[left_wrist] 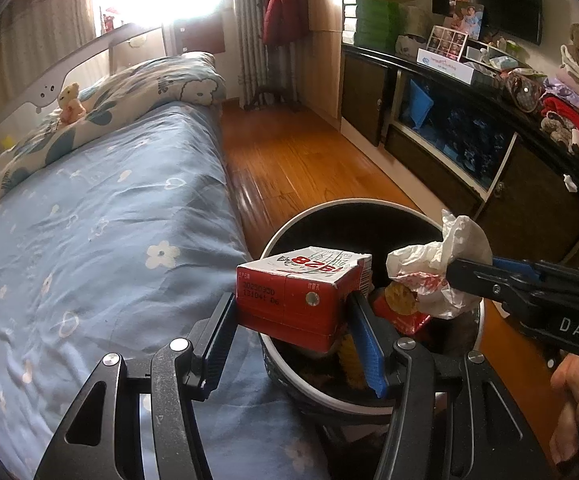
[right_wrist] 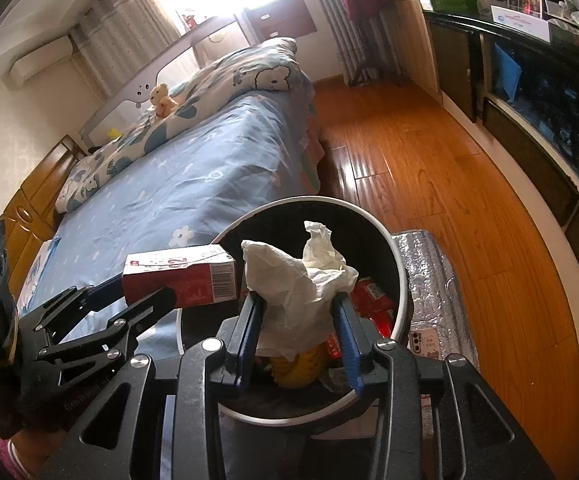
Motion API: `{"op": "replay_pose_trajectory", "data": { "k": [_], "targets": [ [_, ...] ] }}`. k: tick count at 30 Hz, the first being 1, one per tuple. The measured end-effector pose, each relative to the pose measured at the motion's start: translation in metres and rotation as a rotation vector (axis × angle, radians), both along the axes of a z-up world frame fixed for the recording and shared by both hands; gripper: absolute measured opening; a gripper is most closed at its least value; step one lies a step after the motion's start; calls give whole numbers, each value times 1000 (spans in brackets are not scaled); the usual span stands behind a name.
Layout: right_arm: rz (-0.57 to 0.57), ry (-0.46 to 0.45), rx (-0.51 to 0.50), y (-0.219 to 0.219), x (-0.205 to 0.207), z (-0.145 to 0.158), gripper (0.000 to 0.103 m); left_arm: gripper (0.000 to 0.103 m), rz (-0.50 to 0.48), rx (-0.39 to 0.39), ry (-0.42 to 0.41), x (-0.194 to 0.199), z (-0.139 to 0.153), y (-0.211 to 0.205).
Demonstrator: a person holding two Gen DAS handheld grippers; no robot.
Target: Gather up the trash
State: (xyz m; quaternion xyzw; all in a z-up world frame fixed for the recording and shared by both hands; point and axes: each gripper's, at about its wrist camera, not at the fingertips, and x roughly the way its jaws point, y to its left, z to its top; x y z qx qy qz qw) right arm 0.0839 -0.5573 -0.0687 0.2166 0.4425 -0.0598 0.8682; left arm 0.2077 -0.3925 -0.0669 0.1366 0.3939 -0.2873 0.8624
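My left gripper (left_wrist: 294, 312) is shut on a red and white carton (left_wrist: 301, 296) and holds it over the near left rim of the round black bin (left_wrist: 363, 205). It also shows in the right wrist view (right_wrist: 181, 280). My right gripper (right_wrist: 298, 320) is shut on a crumpled white wrapper (right_wrist: 301, 280) above the open bin (right_wrist: 403, 276); the wrapper shows in the left wrist view (left_wrist: 437, 268) too. Red packets (right_wrist: 373, 304) and a yellow piece (right_wrist: 299, 368) lie inside the bin.
The bed with a blue flowered sheet (left_wrist: 89, 240) lies left of the bin. A wooden floor (right_wrist: 449, 168) runs right, with a silver mat (right_wrist: 429, 280) and a phone (right_wrist: 423, 340) beside the bin. A dark cabinet (left_wrist: 489, 152) lines the right wall.
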Motion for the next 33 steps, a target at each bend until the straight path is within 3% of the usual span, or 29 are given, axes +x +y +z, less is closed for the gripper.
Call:
{"op": "replay_pose_trajectory", "data": {
  "k": [4,11,16,22,33],
  "targets": [
    [1,3,2,1,1,0,41,55,-3,-6,14,4,0,0],
    [-6,-1,3,0,0,1,56,60,19,-31,31,4,7,9],
    [-7,-27,5,7,-9,12,57,65,37,-70,25,-5,15,34],
    [-6,-86,-7,31,-25,27,74,75,73,-119,16,-30,17,77],
    [-19,-169,-52,97,-70,39,78,83,218,-130,-98,-114,23,158]
  ]
}}
